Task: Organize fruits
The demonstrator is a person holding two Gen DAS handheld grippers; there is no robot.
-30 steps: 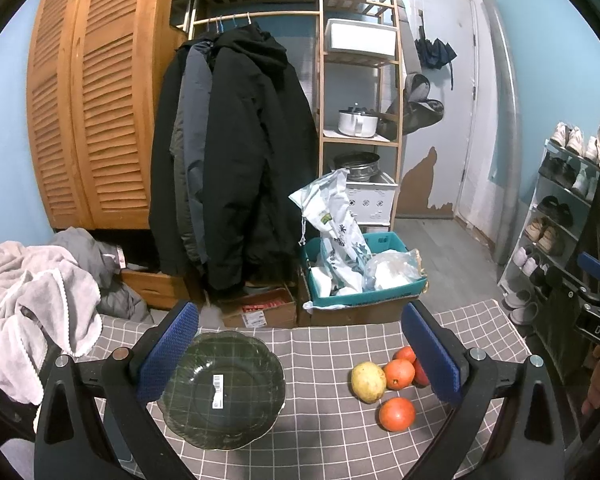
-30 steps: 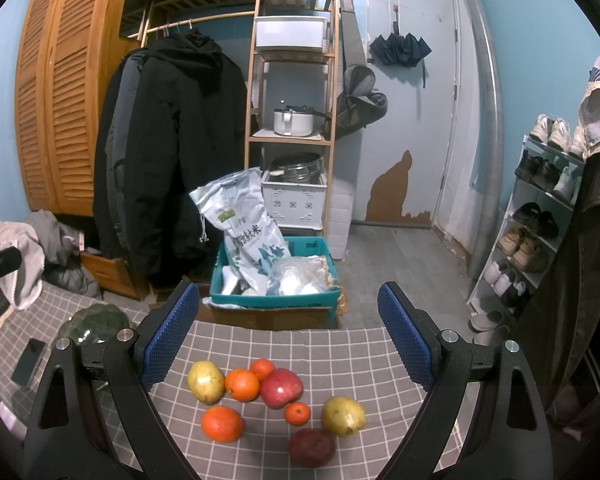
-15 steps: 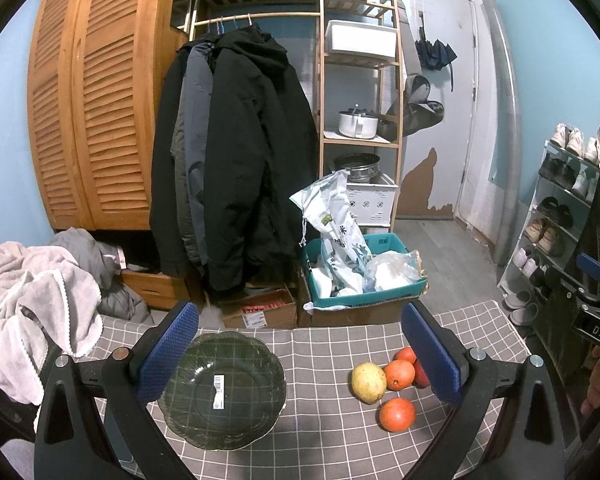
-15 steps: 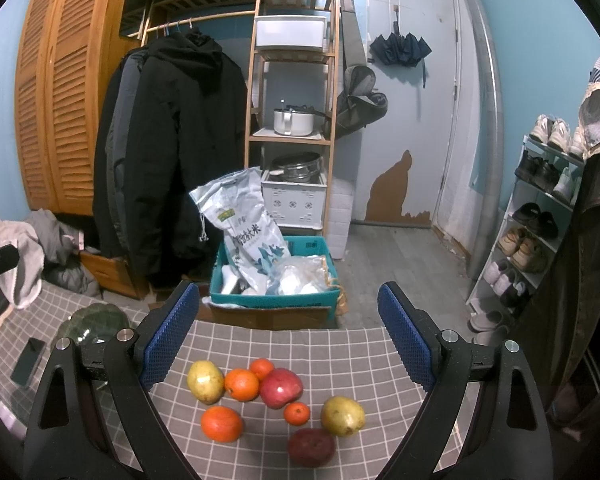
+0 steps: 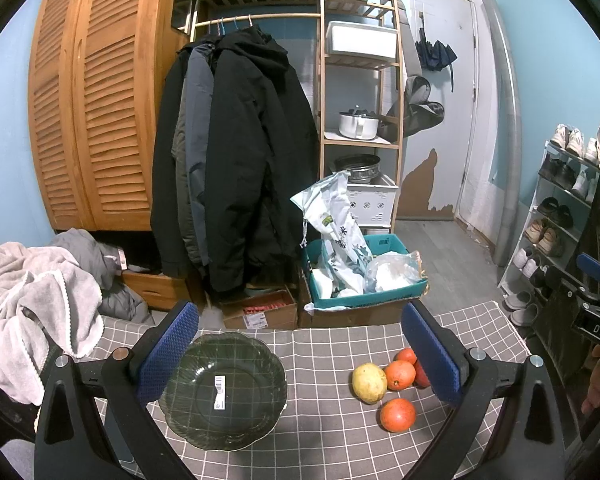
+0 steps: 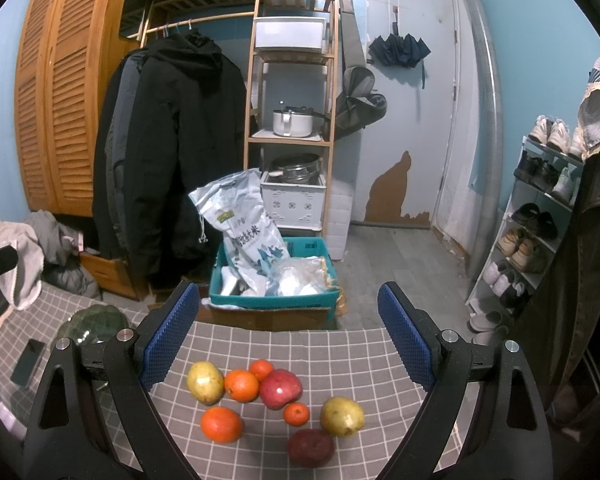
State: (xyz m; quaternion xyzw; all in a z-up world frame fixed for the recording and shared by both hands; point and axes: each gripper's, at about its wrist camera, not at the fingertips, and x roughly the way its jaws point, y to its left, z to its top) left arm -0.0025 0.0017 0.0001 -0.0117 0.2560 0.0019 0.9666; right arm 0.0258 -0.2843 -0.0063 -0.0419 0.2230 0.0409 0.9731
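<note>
Fruit sits bunched right under the right gripper (image 6: pixel 288 340), jaws spread wide, nothing held: dark red one (image 6: pixel 310 447) nearest, orange (image 6: pixel 221 424) toward its left finger, red apple (image 6: pixel 280 388) further out. Left gripper (image 5: pixel 298 352) is wide open and empty too, with the glass plate (image 5: pixel 223 390) below its left finger. Beyond the checked tablecloth (image 6: pixel 300 346), a teal bin (image 6: pixel 274 300) with what looks like a rice bag.
</note>
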